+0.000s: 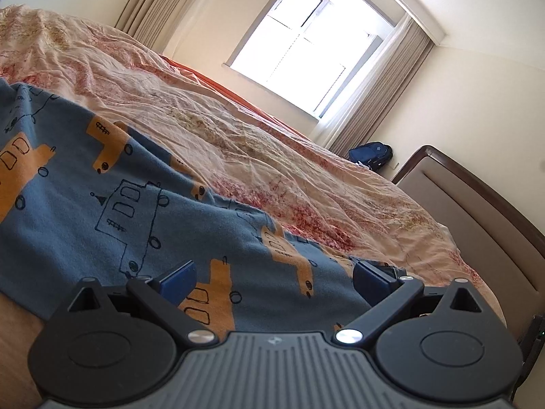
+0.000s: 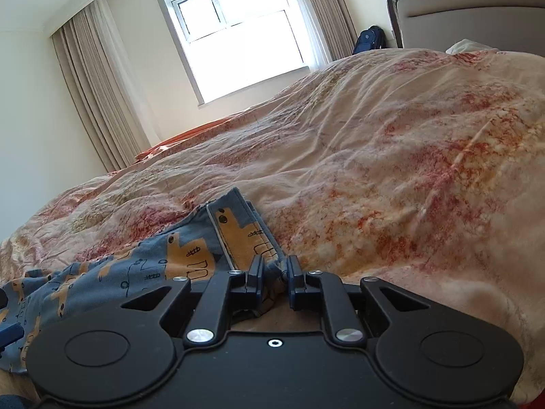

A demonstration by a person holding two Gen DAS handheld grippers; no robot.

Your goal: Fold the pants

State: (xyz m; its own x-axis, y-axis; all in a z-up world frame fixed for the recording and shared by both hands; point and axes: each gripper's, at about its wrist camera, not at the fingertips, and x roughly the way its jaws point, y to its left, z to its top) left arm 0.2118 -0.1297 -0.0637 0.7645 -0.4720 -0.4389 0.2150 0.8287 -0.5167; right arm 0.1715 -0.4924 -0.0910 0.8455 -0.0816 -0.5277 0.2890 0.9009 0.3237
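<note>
The blue printed pants [image 1: 112, 184] are spread along the near edge of the quilt-covered bed [image 1: 306, 156], their hem clamped in the right gripper [image 2: 275, 274] while the left gripper [image 1: 272, 281] is held wide apart above the cloth, with open quilt stretching toward the window [image 2: 235, 34] and headboard [image 2: 477, 17]

Left tool [image 1: 274, 281] spread wide — right tool [image 2: 275, 277] pinched nearly closed.
</note>
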